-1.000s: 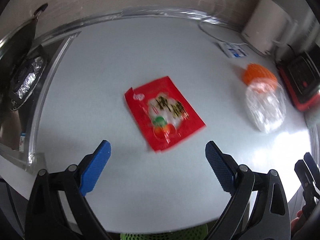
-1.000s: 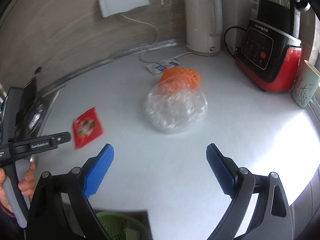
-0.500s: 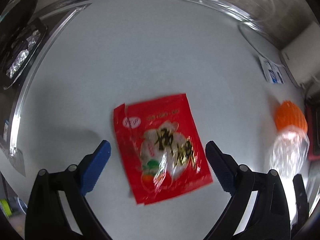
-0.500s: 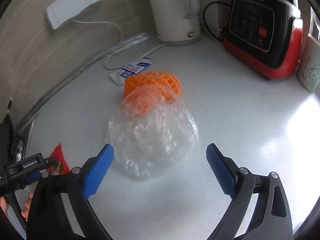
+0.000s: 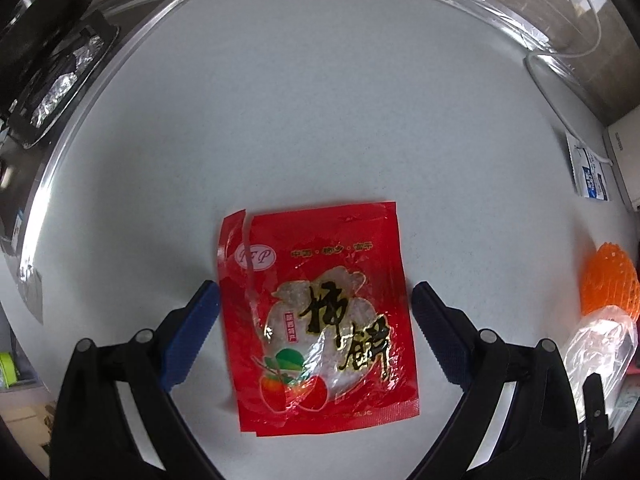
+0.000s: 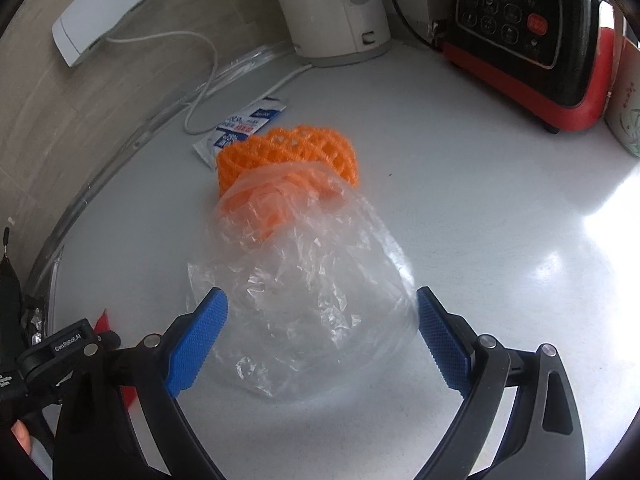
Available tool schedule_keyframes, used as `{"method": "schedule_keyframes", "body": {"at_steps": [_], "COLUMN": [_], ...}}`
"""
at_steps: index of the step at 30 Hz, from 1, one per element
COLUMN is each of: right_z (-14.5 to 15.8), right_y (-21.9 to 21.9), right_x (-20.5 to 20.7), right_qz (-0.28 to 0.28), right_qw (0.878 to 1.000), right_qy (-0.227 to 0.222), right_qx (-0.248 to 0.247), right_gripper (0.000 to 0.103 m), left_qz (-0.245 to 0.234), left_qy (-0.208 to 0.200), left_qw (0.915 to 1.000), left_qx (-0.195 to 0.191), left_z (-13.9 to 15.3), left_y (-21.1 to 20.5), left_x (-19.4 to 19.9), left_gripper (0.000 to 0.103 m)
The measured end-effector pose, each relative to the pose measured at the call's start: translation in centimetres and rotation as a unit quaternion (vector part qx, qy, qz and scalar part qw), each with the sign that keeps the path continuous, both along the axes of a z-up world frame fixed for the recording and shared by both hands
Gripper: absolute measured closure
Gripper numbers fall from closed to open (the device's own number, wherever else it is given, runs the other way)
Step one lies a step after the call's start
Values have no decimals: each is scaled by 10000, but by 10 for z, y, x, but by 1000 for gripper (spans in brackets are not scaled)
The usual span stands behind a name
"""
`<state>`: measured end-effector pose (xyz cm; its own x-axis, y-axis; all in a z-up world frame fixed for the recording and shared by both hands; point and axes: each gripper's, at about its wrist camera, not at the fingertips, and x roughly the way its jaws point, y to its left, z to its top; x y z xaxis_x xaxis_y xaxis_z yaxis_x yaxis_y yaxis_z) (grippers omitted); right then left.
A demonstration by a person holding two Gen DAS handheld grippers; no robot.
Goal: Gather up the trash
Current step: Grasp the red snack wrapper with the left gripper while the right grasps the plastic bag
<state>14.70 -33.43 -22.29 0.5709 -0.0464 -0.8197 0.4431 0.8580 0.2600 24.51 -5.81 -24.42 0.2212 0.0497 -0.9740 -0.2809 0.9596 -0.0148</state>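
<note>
A white electric kettle (image 6: 332, 8) stands at the back of the pale desk (image 6: 480, 200), its cord (image 6: 208, 92) running toward a white wall box (image 6: 108, 8). A red-and-black appliance (image 6: 528, 40) and a patterned cup (image 6: 628, 112) stand nearby.

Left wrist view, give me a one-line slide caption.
Open left gripper straddles a red snack wrapper lying flat on the white counter.
</note>
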Motion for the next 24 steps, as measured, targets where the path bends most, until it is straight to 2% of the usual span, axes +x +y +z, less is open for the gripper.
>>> {"method": "schedule_keyframes", "body": {"at_steps": [3,4,5,6,11,12,14,18,24], "right_z": [-1,-1,-2,-3,-7,-6,-4,3,23], "right_y": [2,3,3,3,5,5,7,9,14], "right_x": [1,0,1,0,-5,-6,-9,-15,-30], "right_qz": [67,88,115,157,286,298,325,350,400], "right_qw": [10000,9999,9999,9999,9995,9994,9993,9990,9984], "right_qy": [-11,-20,-23,-23,-49,-77,-132,-235,-411], "right_qx": [-56,-62,-55,-10,143,159,150,149,4], "right_gripper": [14,25,35,39,82,85,91,92,93], "left_qz": [32,33,47,47,-155,-174,-265,-363,-624], "left_qy": [-1,-34,-98,-173,-309,-317,-333,-330,-526], "left_qw": [10000,10000,9999,9998,9994,9993,9991,9985,9964], "left_qx": [20,25,43,61,-10,-14,-90,-258,-248], "left_z": [0,2,5,8,14,15,15,17,28], "left_y": [-2,-1,-1,-3,-4,-2,1,8,20], "left_x": [-1,-4,-7,-11,-19,-20,-21,-25,-33], "left_gripper": [13,16,25,37,69,76,84,86,86]}}
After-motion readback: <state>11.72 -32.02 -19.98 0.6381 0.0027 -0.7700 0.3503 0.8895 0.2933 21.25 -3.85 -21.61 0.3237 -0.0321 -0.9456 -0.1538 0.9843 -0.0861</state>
